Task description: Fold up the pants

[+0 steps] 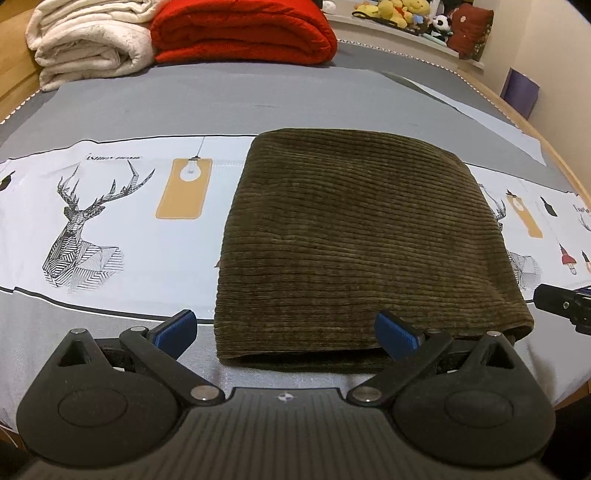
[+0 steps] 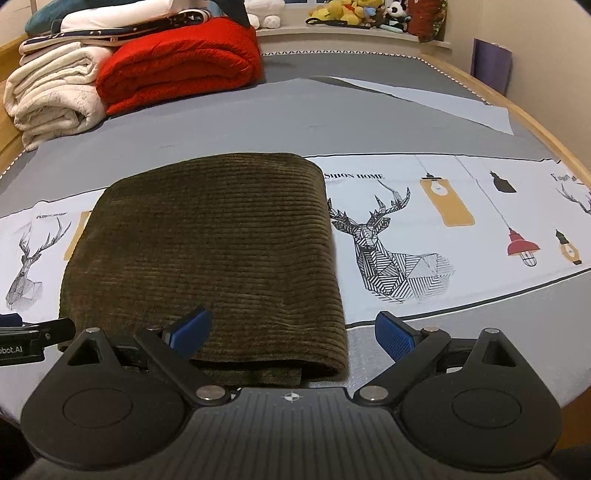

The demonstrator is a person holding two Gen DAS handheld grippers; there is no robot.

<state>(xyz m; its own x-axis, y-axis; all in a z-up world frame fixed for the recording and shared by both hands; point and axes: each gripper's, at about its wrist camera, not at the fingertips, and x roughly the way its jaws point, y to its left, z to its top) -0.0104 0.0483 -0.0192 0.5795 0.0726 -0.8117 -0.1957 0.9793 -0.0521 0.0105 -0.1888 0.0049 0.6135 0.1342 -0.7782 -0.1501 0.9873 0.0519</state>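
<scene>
Left wrist view: left gripper point(image 1: 286, 332) fingers spread wide, holding nothing, hovering at near edge of pants point(image 1: 365, 240). Pants folded into thick olive corduroy rectangle, lying on bed sheet point(image 1: 110, 206) with deer print. Right gripper point(image 1: 565, 304) tip at right edge; cannot tell its state here. Red blanket point(image 1: 240, 29), cream blanket point(image 1: 85, 44) stacked far back.

Right wrist view: right gripper point(image 2: 293, 334) fingers wide, empty, left finger over pants point(image 2: 207, 243) near right corner. Plush toys point(image 2: 354, 11) on far shelf.
</scene>
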